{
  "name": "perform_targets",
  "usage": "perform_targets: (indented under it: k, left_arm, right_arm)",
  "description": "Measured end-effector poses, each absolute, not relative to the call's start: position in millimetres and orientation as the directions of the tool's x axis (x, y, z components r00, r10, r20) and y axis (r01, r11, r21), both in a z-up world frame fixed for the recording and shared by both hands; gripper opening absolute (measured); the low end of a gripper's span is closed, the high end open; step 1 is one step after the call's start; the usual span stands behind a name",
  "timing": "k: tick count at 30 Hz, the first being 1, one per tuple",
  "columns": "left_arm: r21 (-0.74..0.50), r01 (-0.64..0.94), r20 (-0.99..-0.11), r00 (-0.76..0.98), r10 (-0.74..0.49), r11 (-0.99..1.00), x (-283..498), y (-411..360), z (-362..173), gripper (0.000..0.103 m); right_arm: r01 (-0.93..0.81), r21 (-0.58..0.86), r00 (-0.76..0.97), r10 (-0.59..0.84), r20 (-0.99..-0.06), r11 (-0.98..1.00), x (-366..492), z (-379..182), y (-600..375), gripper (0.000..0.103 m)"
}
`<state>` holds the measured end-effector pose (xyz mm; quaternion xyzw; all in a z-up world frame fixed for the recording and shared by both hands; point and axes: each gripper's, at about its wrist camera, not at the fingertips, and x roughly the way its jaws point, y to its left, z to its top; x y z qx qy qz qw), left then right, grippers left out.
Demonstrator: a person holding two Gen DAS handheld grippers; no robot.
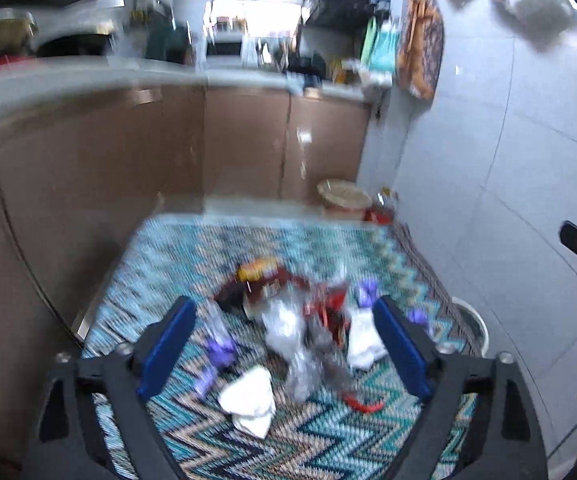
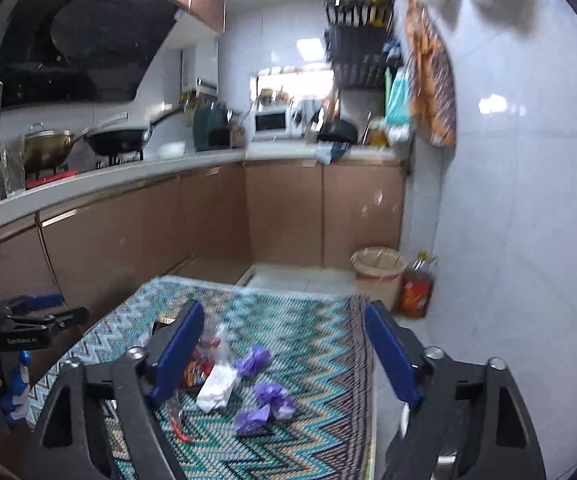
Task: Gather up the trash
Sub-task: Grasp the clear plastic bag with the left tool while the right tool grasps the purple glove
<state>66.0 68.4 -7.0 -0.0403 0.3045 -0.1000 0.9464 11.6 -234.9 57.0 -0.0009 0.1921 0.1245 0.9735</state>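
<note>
Trash lies in a heap on a zigzag rug (image 1: 328, 440) (image 2: 308, 332): a dark red and yellow snack wrapper (image 1: 262, 280), clear plastic (image 1: 288, 332), crumpled white tissue (image 1: 250, 400) (image 2: 216, 386), purple wrappers (image 1: 218, 346) (image 2: 270, 396) and a red scrap (image 1: 362, 404). My left gripper (image 1: 284, 316) hangs open above the heap, its blue pads (image 1: 170, 344) clear of it. My right gripper (image 2: 284, 320) is open over the rug, with purple wrappers and tissue below its jaws. Neither holds anything. A bin lined with a bag (image 2: 378, 272) (image 1: 344, 196) stands in the far corner.
Brown cabinets (image 2: 168, 220) run along the left and back under a white counter (image 2: 128, 170) with pans. A tiled wall (image 2: 508, 240) closes the right side. An oil bottle (image 2: 418, 288) stands beside the bin. A white bowl (image 1: 474, 324) sits at the rug's right edge.
</note>
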Motion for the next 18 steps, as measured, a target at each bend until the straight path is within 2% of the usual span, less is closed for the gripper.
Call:
perform_targets:
  k: [2, 5, 12, 14, 18]
  left_arm:
    - [-0.151, 0.171, -0.626, 0.746, -0.228, 0.974, 82, 66, -30, 0.076]
    - [-0.174, 0.174, -0.677, 0.693, -0.246, 0.969, 101, 65, -57, 0.072]
    - [-0.223, 0.172, -0.743, 0.607, -0.282, 0.959, 140, 58, -93, 0.07]
    - [-0.234, 0.173, -0.759, 0.582, -0.291, 0.957, 149, 56, -101, 0.059]
    - [-0.255, 0.17, -0.784, 0.54, -0.306, 0.952, 164, 55, -117, 0.051]
  right_arm:
    - [-0.26, 0.063, 0.868, 0.262, -0.422, 0.963, 27, 41, -232, 0.067]
    - [-0.282, 0.088, 0.821, 0.288, -0.493, 0.955, 50, 15, -230, 0.061]
    - [-0.318, 0.106, 0.727, 0.314, -0.611, 0.942, 90, -32, -216, 0.06]
    - [-0.323, 0.11, 0.705, 0.317, -0.634, 0.94, 99, -42, -215, 0.056]
    - [-0.331, 0.125, 0.661, 0.325, -0.676, 0.935, 114, -59, -215, 0.054]
